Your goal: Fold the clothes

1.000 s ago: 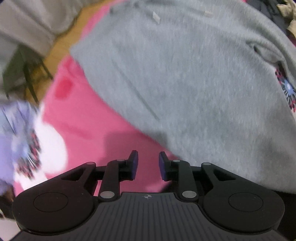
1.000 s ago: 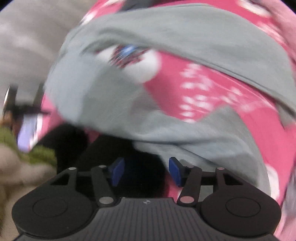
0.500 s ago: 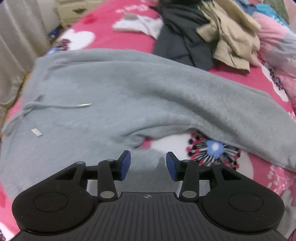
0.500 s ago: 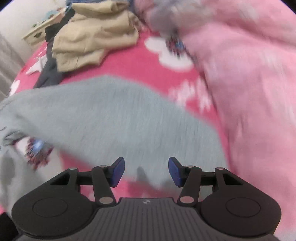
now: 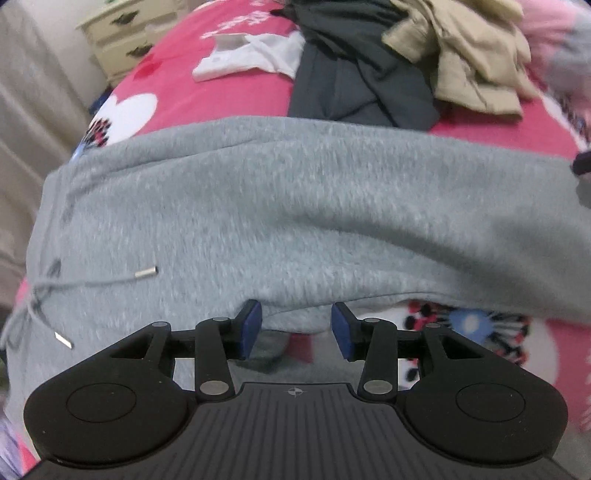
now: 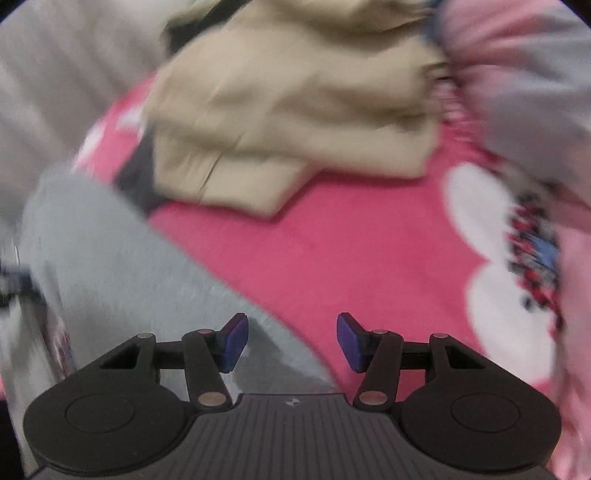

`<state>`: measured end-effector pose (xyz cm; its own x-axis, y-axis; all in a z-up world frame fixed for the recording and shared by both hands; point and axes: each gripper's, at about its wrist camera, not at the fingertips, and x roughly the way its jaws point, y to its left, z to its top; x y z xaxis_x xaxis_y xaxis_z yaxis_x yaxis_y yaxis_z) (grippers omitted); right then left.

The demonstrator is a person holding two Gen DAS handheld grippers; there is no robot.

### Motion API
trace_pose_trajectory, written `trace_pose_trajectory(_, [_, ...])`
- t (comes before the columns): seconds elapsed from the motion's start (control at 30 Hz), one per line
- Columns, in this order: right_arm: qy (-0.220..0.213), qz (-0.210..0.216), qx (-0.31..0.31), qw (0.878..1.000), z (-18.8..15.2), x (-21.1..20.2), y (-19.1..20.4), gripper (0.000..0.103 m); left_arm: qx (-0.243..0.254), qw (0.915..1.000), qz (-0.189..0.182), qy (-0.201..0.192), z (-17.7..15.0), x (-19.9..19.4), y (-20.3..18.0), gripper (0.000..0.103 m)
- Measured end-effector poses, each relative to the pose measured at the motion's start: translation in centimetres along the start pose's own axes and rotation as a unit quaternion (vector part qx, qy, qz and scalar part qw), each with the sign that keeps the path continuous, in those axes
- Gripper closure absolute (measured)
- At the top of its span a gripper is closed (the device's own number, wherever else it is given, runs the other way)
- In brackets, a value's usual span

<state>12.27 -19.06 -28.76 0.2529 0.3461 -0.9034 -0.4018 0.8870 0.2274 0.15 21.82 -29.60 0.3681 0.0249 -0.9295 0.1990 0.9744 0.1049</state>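
Observation:
Grey sweatpants point(image 5: 295, 192) lie spread across a pink flowered bedspread point(image 5: 229, 37). The waistband and its drawstring point(image 5: 146, 273) are at the left. My left gripper point(image 5: 295, 334) stands open low over the crotch, where a folded grey edge reaches between the jaws; the pads do not press on it. In the blurred right wrist view, the end of a grey trouser leg point(image 6: 110, 266) runs under my right gripper point(image 6: 291, 339). That gripper is open, its jaws closing slightly, with the leg's edge beneath the left pad and pink bedspread point(image 6: 351, 258) beneath the right.
A beige garment point(image 5: 472, 55) point(image 6: 295, 110), a dark grey one point(image 5: 354, 85) and a white one point(image 5: 251, 59) lie heaped beyond the sweatpants. A pink and grey garment point(image 6: 517, 74) lies at the right. A cream dresser point(image 5: 122, 33) stands past the bed's far left corner.
My left gripper's jaws have widened and it has swung from the bed's edge to the crotch. The right gripper has swept across the bed to the leg's end.

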Motion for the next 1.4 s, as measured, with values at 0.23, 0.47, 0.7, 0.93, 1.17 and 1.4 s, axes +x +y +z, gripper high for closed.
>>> trace_pose_trajectory(0.23, [0.005,-0.069,-0.085,0.994,0.0,0.2,2.9,0.094,0.119,0.9919,0.041,0.017,-0.5,2.2,-2.7,0.061])
trace_pose_trajectory(0.47, [-0.014,-0.224,-0.177,0.958,-0.6,3.4,4.9,0.050,0.161,0.9863,0.032,0.011,-1.7,1.5,-2.1,0.059])
trace_pose_trajectory(0.7, [-0.082,-0.257,-0.145,0.952,1.0,-4.1,8.7,0.037,-0.003,0.9999,0.009,-0.008,-6.2,-6.3,7.0,0.037])
trace_pose_trajectory(0.93, [-0.132,0.045,-0.205,0.969,9.7,-1.4,23.7,0.029,-0.242,0.9657,0.095,-0.001,-15.4,-9.2,19.4,0.035])
trace_pose_trajectory(1.17, [-0.044,0.109,-0.275,0.954,19.6,11.5,39.3,0.019,-0.408,0.9083,0.090,-0.010,-20.6,-6.9,27.2,0.035])
trace_pose_trajectory(1.4, [-0.001,0.077,-0.259,0.963,24.4,18.8,44.7,0.014,-0.468,0.8833,0.019,-0.026,-21.7,-4.5,29.2,0.036])
